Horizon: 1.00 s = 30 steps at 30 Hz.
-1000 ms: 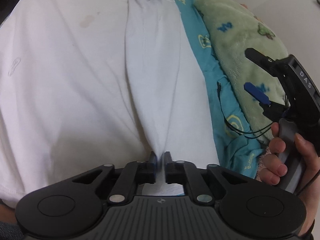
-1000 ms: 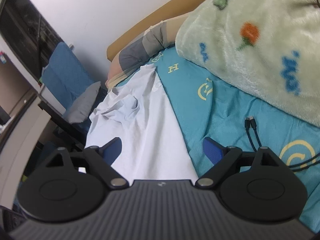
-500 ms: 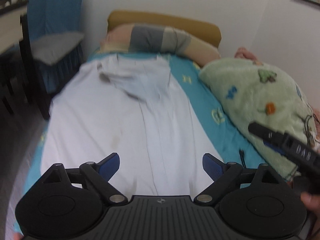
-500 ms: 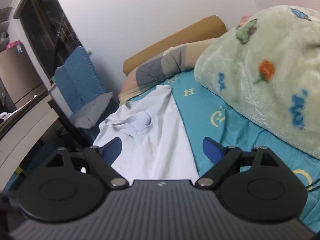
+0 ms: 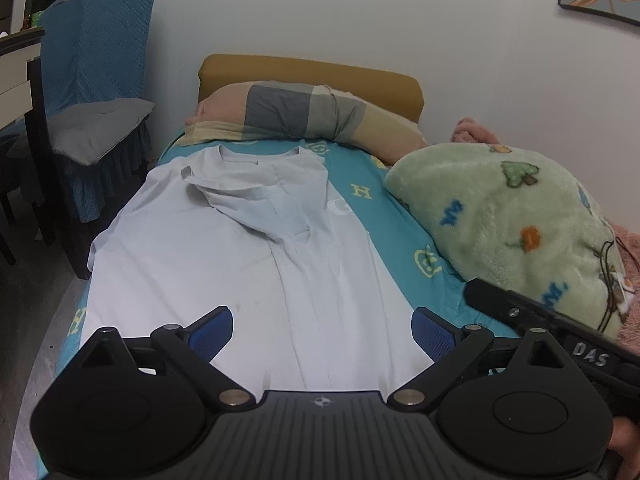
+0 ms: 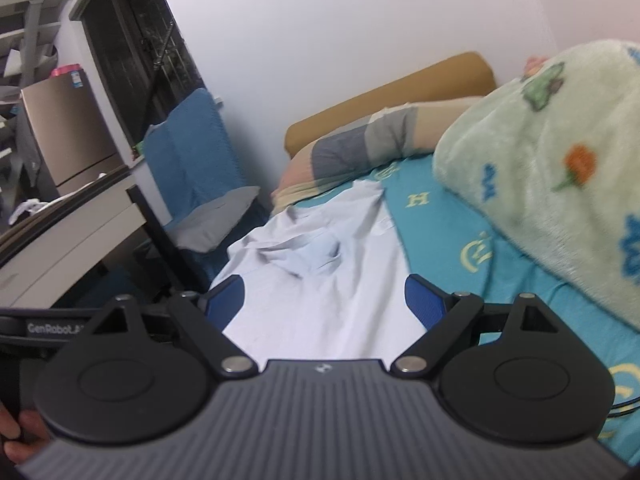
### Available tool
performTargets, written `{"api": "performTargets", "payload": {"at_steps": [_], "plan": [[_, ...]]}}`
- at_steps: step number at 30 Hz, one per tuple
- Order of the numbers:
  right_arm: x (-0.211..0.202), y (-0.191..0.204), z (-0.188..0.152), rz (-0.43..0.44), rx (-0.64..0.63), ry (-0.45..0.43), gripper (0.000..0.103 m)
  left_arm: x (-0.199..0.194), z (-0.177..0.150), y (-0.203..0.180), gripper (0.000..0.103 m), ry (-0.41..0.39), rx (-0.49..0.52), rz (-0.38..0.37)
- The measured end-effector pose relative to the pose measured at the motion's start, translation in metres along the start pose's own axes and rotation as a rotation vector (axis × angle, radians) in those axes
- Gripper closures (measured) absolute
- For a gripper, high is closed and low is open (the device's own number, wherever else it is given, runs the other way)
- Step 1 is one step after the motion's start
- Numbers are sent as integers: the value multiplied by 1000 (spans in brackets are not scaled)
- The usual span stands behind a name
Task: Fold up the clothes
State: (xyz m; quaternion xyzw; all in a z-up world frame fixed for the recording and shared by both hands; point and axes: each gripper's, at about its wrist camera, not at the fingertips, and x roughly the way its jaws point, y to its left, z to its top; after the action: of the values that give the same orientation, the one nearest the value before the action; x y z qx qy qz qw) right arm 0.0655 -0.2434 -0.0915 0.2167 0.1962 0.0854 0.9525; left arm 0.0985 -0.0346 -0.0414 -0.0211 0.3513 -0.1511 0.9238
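While both tongs, left (image 5: 322,330) and right (image 6: 325,300), hang wide open and empty, shirt (image 5: 224,264) below pillow (image 5: 296,114) lies lengthwise, one side folded in; rest unfolded.

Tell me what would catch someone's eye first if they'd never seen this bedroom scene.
First, the pale blue-white shirt spread flat down the middle of the teal patterned bedsheet, one side already folded inward. Next, the fluffy green cartoon-print blanket heaped along the bed's right side. Both black grippers, left gripper and right gripper, hover open above the shirt's near end, holding nothing.
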Motion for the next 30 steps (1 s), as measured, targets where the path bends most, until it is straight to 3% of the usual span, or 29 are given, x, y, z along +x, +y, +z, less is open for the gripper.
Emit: {"api": "performTargets", "payload": {"at_steps": [12, 14, 20, 27, 30], "plan": [[90, 3, -1, 17, -50, 18, 15, -9, -4, 22, 5, -20, -36, -2], [105, 0, -1, 29, -49, 37, 21, -9, -3, 24, 5, -25, -45, 8], [149, -10, 1, 75, -5, 81, 26, -2, 0, 20, 4, -45, -72, 15], [236, -29, 24, 134, 132, 96, 26, 36, -10, 24, 4, 18, -127, -23], [282, -27, 32, 168, 88, 136, 26, 55, -9, 33, 4, 35, -148, -22]]}}
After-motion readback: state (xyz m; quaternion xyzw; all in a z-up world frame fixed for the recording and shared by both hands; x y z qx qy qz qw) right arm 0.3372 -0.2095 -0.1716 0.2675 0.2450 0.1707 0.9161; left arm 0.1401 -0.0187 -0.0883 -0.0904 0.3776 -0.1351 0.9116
